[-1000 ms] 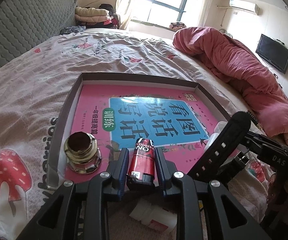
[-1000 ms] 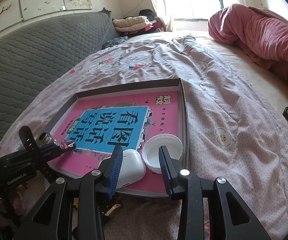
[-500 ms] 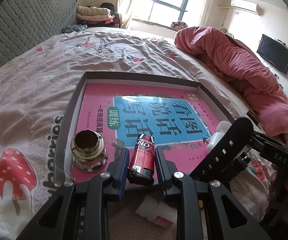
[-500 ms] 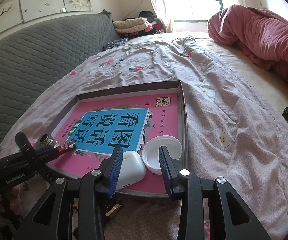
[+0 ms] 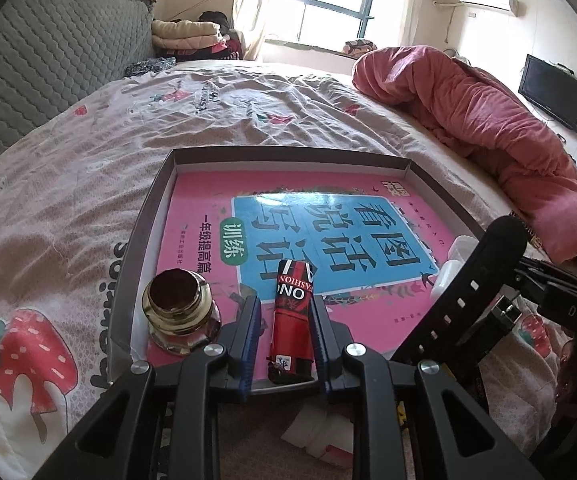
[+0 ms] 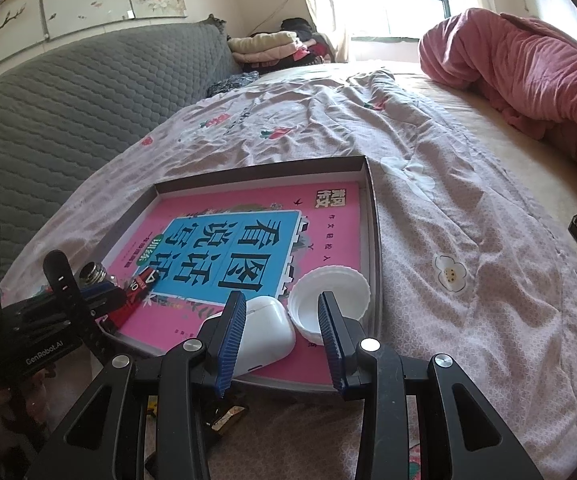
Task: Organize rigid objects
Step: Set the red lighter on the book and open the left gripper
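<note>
- Left wrist view: a red cigarette lighter [image 5: 292, 316] is seen between the jaws of the left gripper [image 5: 284, 336], its long axis running straight ahead along the fingers, printed end away from the camera.
- The right-hand pad lies against the lighter; on the left a narrow gap shows, so it cannot be told whether the jaws are clenched on it or already released.
- The lighter is placed over the near edge of the shallow tray [image 5: 288, 156], on the pink book cover [image 5: 328, 236] that lines it.
- A small glass bottle [image 5: 178, 312] stands upright just to the left of the jaws, inside the tray's near left corner.
- Right wrist view: the jaws of the right gripper [image 6: 282, 332] are spread apart and nothing is grasped.
- A white earbud case [image 6: 264, 330] lies between them, close to the left finger, and a white lid [image 6: 330, 298], open side up, sits just ahead near the right finger.
- The lighter is judged much nearer the left gripper; a straight pull-back along its axis would be needed for release.
</note>
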{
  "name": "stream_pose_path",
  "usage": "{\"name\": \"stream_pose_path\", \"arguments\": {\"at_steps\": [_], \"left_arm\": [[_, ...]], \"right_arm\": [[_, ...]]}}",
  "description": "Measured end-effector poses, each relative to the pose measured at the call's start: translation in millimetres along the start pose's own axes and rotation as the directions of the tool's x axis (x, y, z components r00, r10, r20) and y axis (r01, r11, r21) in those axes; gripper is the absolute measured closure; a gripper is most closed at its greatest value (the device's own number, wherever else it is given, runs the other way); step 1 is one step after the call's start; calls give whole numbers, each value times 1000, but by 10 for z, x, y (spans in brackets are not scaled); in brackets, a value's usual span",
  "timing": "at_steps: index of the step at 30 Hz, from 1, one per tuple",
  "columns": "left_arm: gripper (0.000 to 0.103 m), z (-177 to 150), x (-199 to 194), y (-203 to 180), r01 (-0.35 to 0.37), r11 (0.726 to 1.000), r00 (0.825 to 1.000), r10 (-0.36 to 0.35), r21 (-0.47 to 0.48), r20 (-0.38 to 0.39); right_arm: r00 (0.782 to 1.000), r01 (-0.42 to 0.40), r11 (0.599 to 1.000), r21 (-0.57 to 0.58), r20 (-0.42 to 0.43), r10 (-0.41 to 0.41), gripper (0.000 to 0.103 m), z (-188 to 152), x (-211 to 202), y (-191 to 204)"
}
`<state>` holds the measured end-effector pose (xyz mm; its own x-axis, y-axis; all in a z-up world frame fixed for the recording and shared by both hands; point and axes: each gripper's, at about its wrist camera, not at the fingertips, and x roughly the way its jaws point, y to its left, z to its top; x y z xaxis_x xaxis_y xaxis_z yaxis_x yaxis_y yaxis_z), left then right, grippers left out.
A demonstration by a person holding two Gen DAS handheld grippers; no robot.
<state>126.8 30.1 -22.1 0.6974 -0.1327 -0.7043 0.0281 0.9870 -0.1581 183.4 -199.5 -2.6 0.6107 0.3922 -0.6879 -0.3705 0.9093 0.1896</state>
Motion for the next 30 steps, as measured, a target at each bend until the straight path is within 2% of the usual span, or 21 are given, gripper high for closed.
{"name": "stream_pose_path", "arguments": {"at_steps": [6,8,10,19,25,30], "left_arm": [[78,-16,-32,-9,-16,1000,1000,16,7,5],[78,-18,-52,-7,-15,1000,1000,15,7,7],[78,-24,-66,-8,-20,1000,1000,20,10,7],[78,-48,-134,-11,-22,1000,1000,22,6,15],[77,-55,-180,7,-15,1000,1000,15,-4,23],[75,-57,-224,-18,-51,999,998,50,16,39]], "right_arm": [[1000,4,1000,20,-2,-4,64,-4,4,-30],[1000,6,1000,21,-1,-6,55,-2,-4,-41],[1000,11,1000,21,-2,-11,52,-3,-7,-45],[1000,23,999,36,6,-23,47,-8,-57,-96],[999,31,1000,3,14,-31,40,-16,-90,-42],[999,36,999,-5,15,-36,38,-24,-99,-31]]}}
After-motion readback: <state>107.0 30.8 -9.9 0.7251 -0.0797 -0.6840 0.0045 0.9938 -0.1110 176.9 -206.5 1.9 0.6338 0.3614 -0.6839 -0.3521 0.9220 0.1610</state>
